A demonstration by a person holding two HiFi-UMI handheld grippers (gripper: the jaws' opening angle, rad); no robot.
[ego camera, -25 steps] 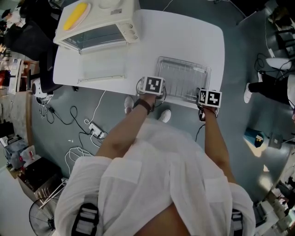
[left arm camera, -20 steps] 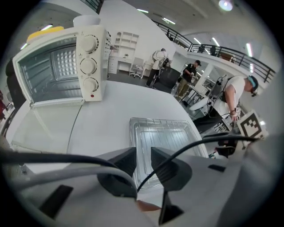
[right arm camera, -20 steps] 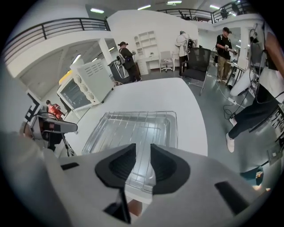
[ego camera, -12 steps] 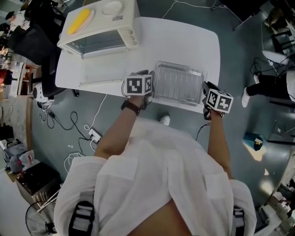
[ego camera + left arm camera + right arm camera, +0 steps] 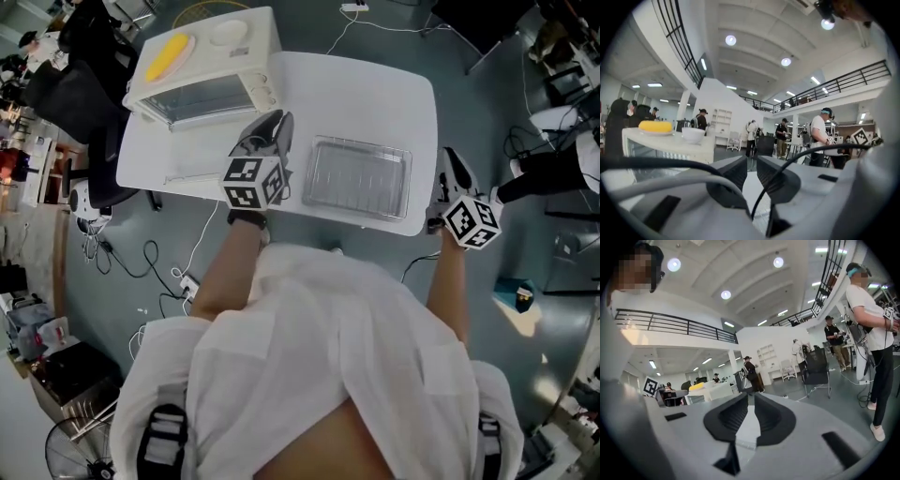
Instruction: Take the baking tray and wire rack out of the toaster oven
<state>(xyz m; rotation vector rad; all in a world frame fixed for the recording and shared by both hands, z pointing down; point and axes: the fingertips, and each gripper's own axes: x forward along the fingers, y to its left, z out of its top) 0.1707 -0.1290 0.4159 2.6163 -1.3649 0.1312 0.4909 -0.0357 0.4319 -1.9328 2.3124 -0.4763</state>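
Observation:
A silver baking tray (image 5: 356, 176) with the ribbed wire rack in it lies flat on the white table (image 5: 375, 84), to the right of the cream toaster oven (image 5: 202, 70). The oven's glass door (image 5: 208, 150) hangs open onto the table. My left gripper (image 5: 275, 122) is held in the air left of the tray, pointing level. My right gripper (image 5: 448, 157) hovers off the table's right edge. Both have just been closing; the left gripper's (image 5: 751, 164) and right gripper's (image 5: 751, 401) jaws keep a narrow gap with nothing between them.
A yellow item on a plate (image 5: 161, 54) and a white bowl (image 5: 225, 33) sit on top of the oven. Cables and a power strip (image 5: 192, 267) lie on the floor below the table's left end. People and chairs stand further off in the hall.
Both grippers rose from the tray's near edge, tilted up to level and moved apart to either side. The tray stays flat on the table. Both pairs of jaws narrowed.

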